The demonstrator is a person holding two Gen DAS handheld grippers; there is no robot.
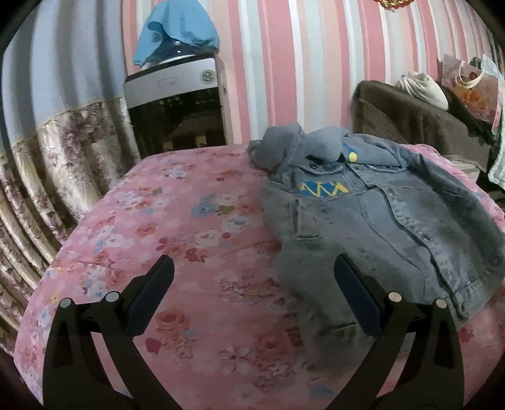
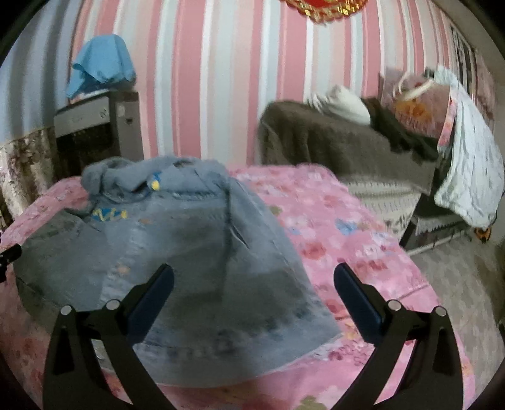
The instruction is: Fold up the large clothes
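Denim jacket (image 1: 372, 220) is lying front-up on the pink floral bedspread (image 1: 176, 227), collar and grey hood (image 1: 277, 145) bunched toward the striped wall, hem toward us, and it is looking partly narrowed already, with its sides seeming to be tucked in, though I cannot be sure how the sleeves are lying. The left gripper (image 1: 252, 296) is hovering with its jaws spread wide and nothing between them, one finger over bare bedspread, the other over the jacket's near hem corner. The right gripper (image 2: 254, 299) is hanging just as wide and empty over the hem (image 2: 221, 350) on the other side; that view is blurred, so fine detail of the cloth is escaping me. To my eye we are sitting between folds: nothing is gripped, and both tools are lining up on the bottom edge. The next move, I'd judge, is calling for each gripper to pinch a hem corner through all the layers and carry the bottom up toward the collar, keeping the two sides level so the heavy denim is not skewing. Beyond the bed, a brown blanket (image 2: 341, 148) is draping a bench, and a blue cloth (image 1: 176, 28) is covering an appliance by the curtain (image 1: 63, 151).
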